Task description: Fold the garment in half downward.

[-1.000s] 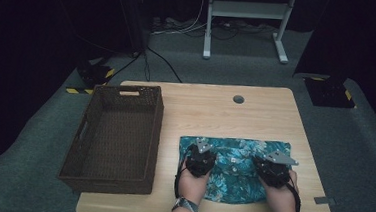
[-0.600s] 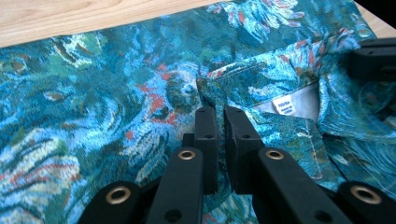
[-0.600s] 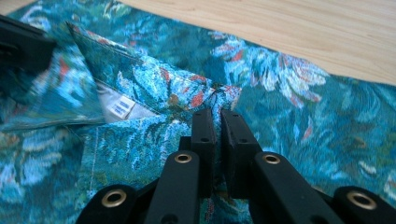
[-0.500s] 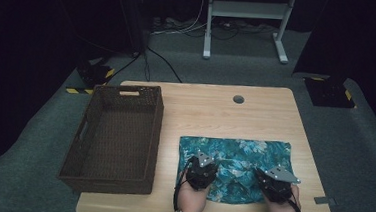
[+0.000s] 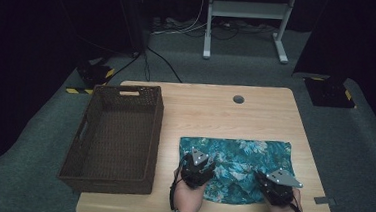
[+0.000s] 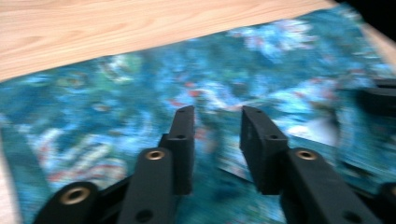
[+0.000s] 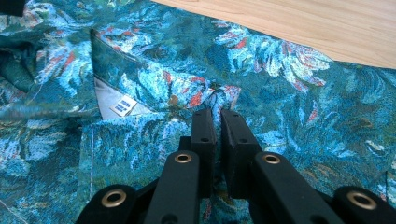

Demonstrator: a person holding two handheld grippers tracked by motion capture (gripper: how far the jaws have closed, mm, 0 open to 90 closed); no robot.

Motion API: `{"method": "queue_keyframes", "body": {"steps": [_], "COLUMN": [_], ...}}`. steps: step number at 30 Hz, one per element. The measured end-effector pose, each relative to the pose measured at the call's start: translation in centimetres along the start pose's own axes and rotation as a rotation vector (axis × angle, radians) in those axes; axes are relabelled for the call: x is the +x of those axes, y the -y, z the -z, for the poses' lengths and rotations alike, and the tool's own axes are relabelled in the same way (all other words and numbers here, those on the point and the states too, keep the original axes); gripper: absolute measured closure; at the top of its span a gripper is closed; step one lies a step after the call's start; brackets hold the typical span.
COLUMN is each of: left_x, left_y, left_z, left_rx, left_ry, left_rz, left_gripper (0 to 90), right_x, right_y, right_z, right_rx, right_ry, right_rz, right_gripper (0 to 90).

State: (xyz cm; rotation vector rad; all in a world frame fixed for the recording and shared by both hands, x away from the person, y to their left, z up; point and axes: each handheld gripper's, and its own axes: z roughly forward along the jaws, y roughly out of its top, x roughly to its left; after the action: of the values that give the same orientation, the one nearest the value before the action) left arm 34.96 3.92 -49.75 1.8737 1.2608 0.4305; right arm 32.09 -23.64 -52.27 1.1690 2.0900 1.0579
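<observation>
Cloth lies flat on the near right part of the table, long axis running left to right across it, the far edge straight and parallel to the table's far edge, the near edge folded up toward the middle. A basket stands just beside it on the left, apart from it.

I judge that I am mid-fold: the near flap has been brought over and I am laying it down. In the left gripper view, my left gripper has just been opening; its jaws stand a moderate gap apart with cloth under and behind them, and the pads no longer press on anything. In the right gripper view, my right gripper is nearly closed, with only a slit between the jaws, and a pinch of fabric seems to sit in that slit at a seam near a small white label. I take it as holding the cloth, though the fold hides the exact bite.

Next, I judge, the right jaws should let go so both corners lie even, and then I need a fresh grip on one short end to fold along the long axis. The risk is dragging the loose flap askew as I pull away.
</observation>
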Motion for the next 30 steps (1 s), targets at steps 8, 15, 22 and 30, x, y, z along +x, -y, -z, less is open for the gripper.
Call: {"method": "queue_keyframes", "body": {"steps": [8,15,22,30], "left_x": [2.0,0.8,0.7,0.8], "left_y": [0.1,1.0,1.9,2.1], "left_z": [-3.2,-3.4,-3.1,-3.1], "left_rx": [0.127,0.112,0.093,0.080], "left_ry": [-0.115,-0.104,-0.077,-0.058], "left_rz": [-0.018,-0.051,-0.036,-0.034], "left_gripper": [51.6,42.8,38.4,36.3], "right_x": [0.2,0.2,-0.2,-2.6], "right_y": [0.0,0.1,0.0,-1.4], "right_z": [0.0,-0.1,0.1,0.5], "right_rx": [-0.002,0.000,-0.006,-0.025], "right_ry": [-0.003,-0.008,-0.008,0.030], "right_rz": [0.011,0.007,-0.012,-0.088], "right_gripper": [84.1,84.1,78.3,69.0]}}
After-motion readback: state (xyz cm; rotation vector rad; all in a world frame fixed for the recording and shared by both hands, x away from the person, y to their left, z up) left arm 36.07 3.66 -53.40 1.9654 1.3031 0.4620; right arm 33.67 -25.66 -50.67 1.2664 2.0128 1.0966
